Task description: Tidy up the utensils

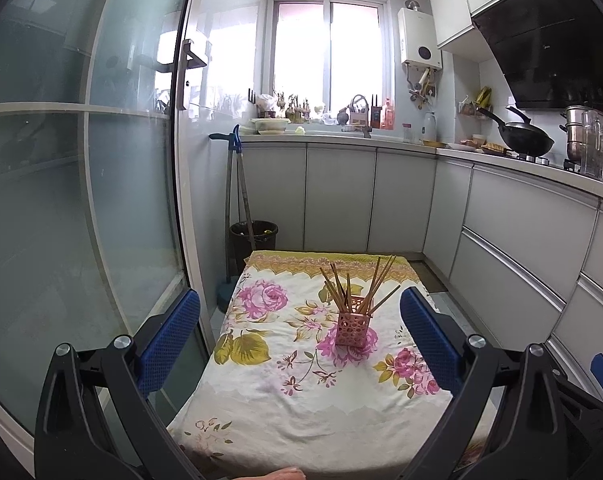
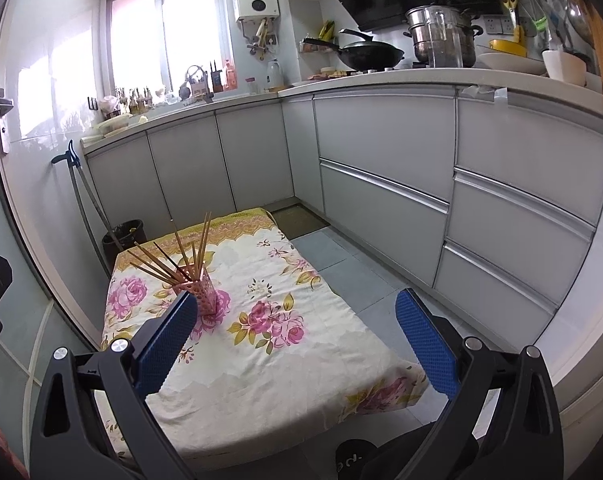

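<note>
A pink perforated utensil holder (image 1: pixel 352 328) stands upright on a low table covered with a floral cloth (image 1: pixel 261 396). Several wooden chopsticks (image 1: pixel 357 284) stand in it, fanned out. My left gripper (image 1: pixel 300 304) is open and empty, held above the near end of the table, with the holder ahead between its blue pads. In the right wrist view the holder (image 2: pixel 204 290) and chopsticks (image 2: pixel 173 264) sit at the far left of the cloth (image 2: pixel 301 344), just beyond the left pad. My right gripper (image 2: pixel 297 308) is open and empty above the table.
Grey kitchen cabinets (image 2: pixel 381 168) run along the back and right, with a wok (image 2: pixel 371 56) and steel pots (image 2: pixel 441 36) on the counter. A glass sliding door (image 1: pixel 81 200) stands at the left. A black bin (image 1: pixel 254 236) and a mop sit behind the table.
</note>
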### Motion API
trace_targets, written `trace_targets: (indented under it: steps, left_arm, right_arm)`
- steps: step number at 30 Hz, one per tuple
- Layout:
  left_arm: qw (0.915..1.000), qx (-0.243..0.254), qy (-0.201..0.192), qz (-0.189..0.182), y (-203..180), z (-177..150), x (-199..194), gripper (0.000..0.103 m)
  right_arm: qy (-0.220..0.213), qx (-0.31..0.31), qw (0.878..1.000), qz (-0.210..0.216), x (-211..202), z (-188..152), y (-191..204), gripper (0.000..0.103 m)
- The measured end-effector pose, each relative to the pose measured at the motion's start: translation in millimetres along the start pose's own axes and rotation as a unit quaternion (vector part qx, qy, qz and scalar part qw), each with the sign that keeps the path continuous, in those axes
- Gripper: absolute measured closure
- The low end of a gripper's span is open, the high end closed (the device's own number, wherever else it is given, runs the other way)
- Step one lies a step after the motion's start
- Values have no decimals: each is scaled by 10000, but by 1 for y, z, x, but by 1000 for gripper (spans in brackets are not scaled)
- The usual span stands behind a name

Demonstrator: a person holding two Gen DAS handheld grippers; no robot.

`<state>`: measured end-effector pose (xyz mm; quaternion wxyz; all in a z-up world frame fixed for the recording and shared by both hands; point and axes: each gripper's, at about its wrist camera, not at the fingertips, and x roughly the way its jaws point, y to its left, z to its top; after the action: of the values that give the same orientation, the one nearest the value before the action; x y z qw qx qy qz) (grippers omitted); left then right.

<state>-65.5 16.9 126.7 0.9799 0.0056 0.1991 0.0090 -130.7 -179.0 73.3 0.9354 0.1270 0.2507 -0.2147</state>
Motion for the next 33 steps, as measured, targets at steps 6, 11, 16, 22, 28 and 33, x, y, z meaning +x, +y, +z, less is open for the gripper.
trace_targets:
  steps: [6, 11, 16, 22, 28, 33]
  left_arm:
    - [10000, -23, 13, 16, 1, 1, 1, 7]
    - [10000, -19, 12, 12, 0, 1, 1, 7]
    - [10000, 5, 7, -11, -1, 1, 0, 7]
    - [10000, 11, -35, -27, 0, 3, -1, 7]
    - [10000, 3, -32, -24, -1, 3, -1, 7]
    - [10000, -6, -29, -20, 0, 3, -1, 7]
  right_arm:
    - [38, -48, 10000, 67, 0, -1, 1, 6]
    - [58, -39, 9999, 112, 0, 0, 1, 6]
    - [65, -49, 9999, 149, 0, 0, 2, 6]
    - [25, -42, 9998, 202, -1, 2, 3, 6]
    - [5, -51, 9997, 250, -1, 3, 4, 6]
    - [10, -64, 9996, 265, -1, 4, 6, 6]
